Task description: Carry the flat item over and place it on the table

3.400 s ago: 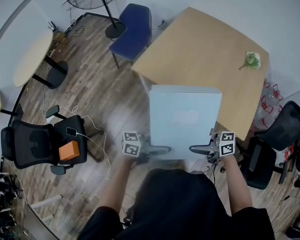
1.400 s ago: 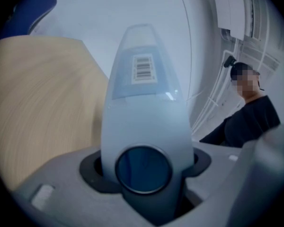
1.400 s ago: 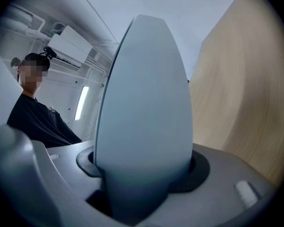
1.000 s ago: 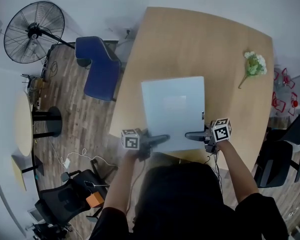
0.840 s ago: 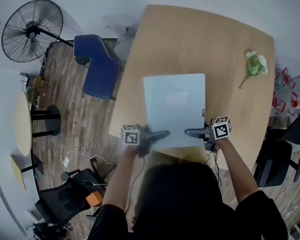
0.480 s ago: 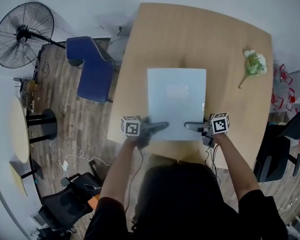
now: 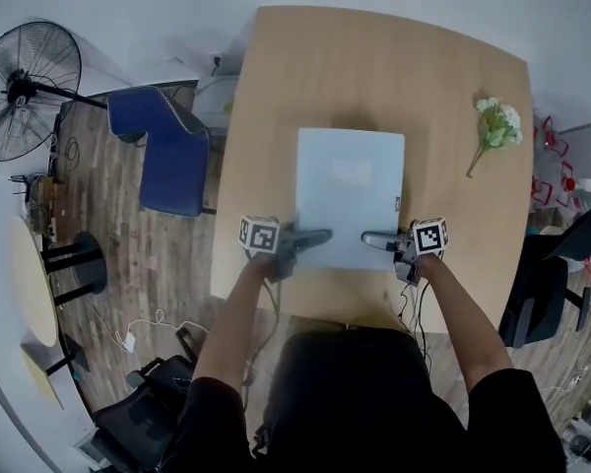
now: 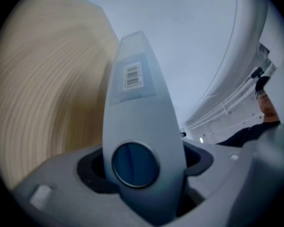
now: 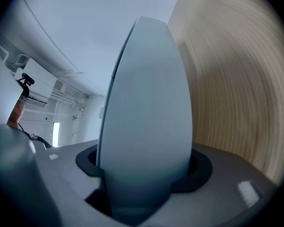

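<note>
One step left, I judge: release. Box (image 7: 350, 195) lies centre-frame on table (image 7: 276, 87); left gripper (image 7: 318, 236) opening around it, right gripper (image 7: 372, 237) clamping it.

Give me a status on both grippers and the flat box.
Left gripper jaws opening, flat box between them. Right gripper clamped on it. Low over table; flowers well clear.
</note>
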The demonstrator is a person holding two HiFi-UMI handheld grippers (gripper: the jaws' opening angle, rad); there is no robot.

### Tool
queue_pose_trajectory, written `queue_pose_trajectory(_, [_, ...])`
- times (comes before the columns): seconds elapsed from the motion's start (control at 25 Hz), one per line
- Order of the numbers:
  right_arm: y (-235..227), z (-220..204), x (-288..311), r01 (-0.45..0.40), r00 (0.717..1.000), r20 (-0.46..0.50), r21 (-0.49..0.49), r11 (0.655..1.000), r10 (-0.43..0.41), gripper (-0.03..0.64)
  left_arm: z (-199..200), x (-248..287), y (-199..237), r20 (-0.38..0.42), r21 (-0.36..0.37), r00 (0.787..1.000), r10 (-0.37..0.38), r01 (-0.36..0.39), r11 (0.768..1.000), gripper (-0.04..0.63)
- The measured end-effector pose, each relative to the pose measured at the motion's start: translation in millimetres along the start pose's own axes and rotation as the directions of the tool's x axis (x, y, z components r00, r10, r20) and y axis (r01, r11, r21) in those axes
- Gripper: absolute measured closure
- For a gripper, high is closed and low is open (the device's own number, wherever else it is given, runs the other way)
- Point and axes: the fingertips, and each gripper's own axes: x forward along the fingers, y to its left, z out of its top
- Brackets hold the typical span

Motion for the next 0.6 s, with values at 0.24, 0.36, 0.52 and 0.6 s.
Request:
queue_pose_trajectory(0.24, [-9,41,2,0.027,0.996,0.08,0.027,0.999,-0.029,0.258,34,17,18,-0.054,-0.033,0.998,0.007,-0.009,0.999,0.23])
queue_pose_trajectory(0.36, [-19,58,4,0.041,0.994,0.104,0.035,0.999,-0.044,0.255,50,23,33,-0.085,-0.046,0.996,0.013,-0.017,0.999,0.225])
queue_pose_trajectory(0.52, [-41,70,1,0.137,0.984,0.109,0.064,0.989,-0.143,0.24,61,29,48,-0.098,-0.084,0.995,0.029,-0.037,0.996,0.221])
queue_pose_trajectory(0.6, [-48,73,-1,0.162,0.98,0.107,0.085,0.983,-0.171,0.232,61,31,55,-0.101,-0.115,0.994,0.042,-0.053,0.992,0.219])
